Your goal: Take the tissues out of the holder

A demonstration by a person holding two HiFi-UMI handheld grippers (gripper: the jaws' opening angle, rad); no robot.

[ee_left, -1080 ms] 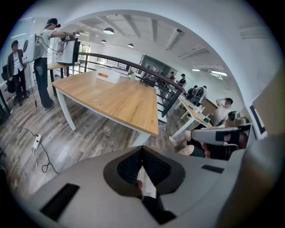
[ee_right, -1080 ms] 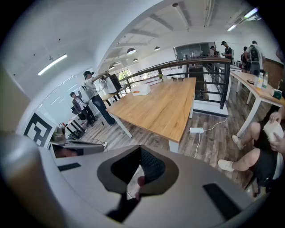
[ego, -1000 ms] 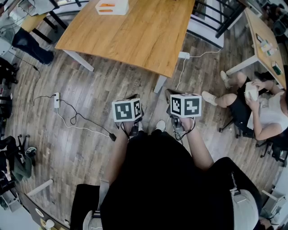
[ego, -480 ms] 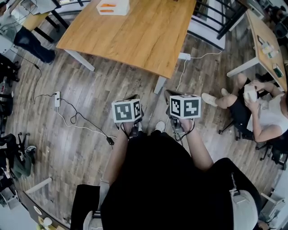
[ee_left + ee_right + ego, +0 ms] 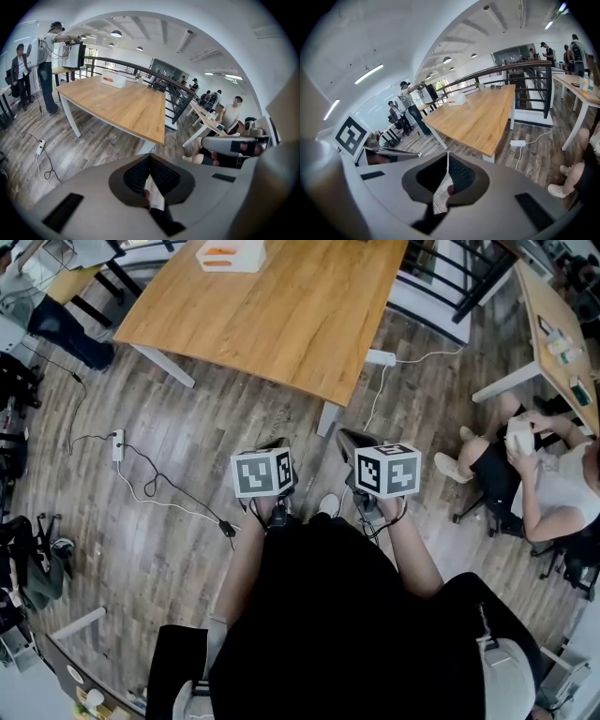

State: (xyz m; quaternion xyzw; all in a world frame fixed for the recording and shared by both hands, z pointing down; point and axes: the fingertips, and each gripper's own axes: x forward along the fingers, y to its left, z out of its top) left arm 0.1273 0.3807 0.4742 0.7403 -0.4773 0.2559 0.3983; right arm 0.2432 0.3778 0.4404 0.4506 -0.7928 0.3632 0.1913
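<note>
The white tissue holder [image 5: 230, 253] with an orange mark lies at the far end of the wooden table [image 5: 281, 306]. It also shows as a small box in the left gripper view [image 5: 113, 80] and in the right gripper view [image 5: 457, 99]. I hold both grippers close to my body over the floor, well short of the table. The left gripper [image 5: 277, 443] is shut, its jaws meeting with nothing held [image 5: 150, 156]. The right gripper [image 5: 349, 437] is also shut and empty [image 5: 447, 154]. No tissue shows from here.
A person [image 5: 534, 474] sits on a chair at the right beside a second table [image 5: 553, 329]. A power strip [image 5: 118, 446] with its cable lies on the floor at the left, another power strip [image 5: 380, 357] by the table leg. People [image 5: 47, 65] stand beyond the table's far left end.
Both grippers stay in front of my body; the right one has tilted slightly. The seated person at the right has shifted their legs.
</note>
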